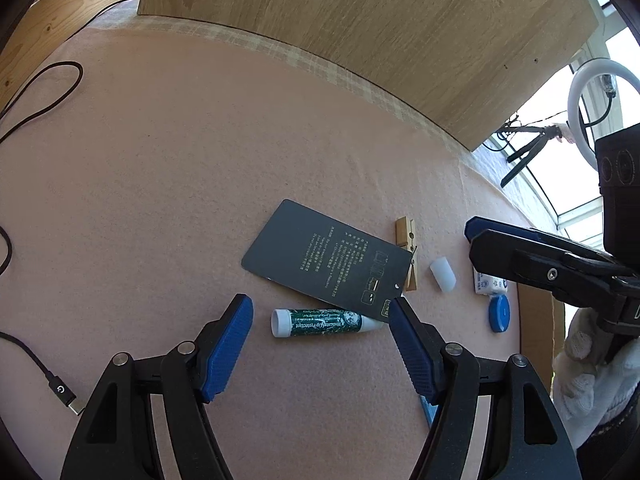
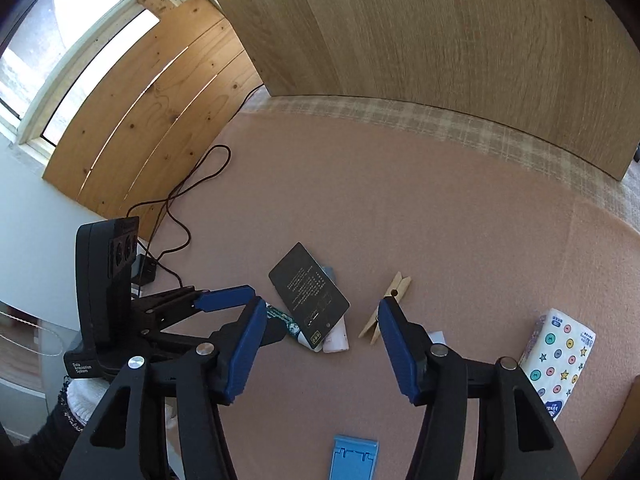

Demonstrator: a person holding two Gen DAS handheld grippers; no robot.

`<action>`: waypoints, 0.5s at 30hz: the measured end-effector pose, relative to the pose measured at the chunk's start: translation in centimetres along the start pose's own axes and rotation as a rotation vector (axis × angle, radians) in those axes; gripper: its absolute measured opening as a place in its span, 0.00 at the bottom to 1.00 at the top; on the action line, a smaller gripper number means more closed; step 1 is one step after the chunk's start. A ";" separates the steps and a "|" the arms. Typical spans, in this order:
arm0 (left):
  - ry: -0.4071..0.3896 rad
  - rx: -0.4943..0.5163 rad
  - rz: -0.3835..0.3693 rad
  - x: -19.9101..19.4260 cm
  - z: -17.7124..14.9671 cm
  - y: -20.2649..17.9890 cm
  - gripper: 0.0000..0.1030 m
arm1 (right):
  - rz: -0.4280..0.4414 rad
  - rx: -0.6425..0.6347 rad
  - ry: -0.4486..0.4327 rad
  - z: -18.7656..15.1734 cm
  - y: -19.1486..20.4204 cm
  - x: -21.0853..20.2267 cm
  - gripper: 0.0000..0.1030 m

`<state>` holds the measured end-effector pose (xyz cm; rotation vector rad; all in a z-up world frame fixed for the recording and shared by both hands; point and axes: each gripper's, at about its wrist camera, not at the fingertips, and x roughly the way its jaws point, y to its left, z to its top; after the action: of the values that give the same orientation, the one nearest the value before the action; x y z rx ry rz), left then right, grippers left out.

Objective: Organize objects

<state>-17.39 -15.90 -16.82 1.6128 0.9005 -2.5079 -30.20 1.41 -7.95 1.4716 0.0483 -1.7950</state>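
Left wrist: lip balm (image 1: 316, 322) between open gripper (image 1: 320, 322)

right gripper (image 2: 322, 350) over pink cloth (image 2: 400, 208), jaws apart, nothing between the pads. ahead: dark card (image 2: 308, 300) lying partly over a lip balm tube (image 2: 286, 322); wooden clothespin (image 2: 386, 308) just right of it. tissue pack (image 2: 560, 360) at far right, blue plastic piece (image 2: 354, 458) at bottom edge. left gripper (image 2: 224, 298) enters from the left, near the tube.
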 end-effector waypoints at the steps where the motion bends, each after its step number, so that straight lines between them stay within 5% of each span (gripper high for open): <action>1: 0.000 0.001 -0.001 0.1 -0.1 0.1 0.71 | 0.001 0.005 0.016 0.3 -0.1 0.7 0.47; 10: -0.007 0.018 -0.015 0.9 0.0 0.1 0.69 | 0.025 0.042 0.113 0.5 -1.1 5.0 0.33; 15: -0.009 0.032 -0.022 1.0 0.0 -0.3 0.64 | 0.063 0.043 0.111 0.3 -1.0 5.1 0.12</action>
<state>-18.01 -15.36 -17.55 1.6077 0.8863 -2.5557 -31.02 -0.84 -12.54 1.5850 0.0195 -1.6721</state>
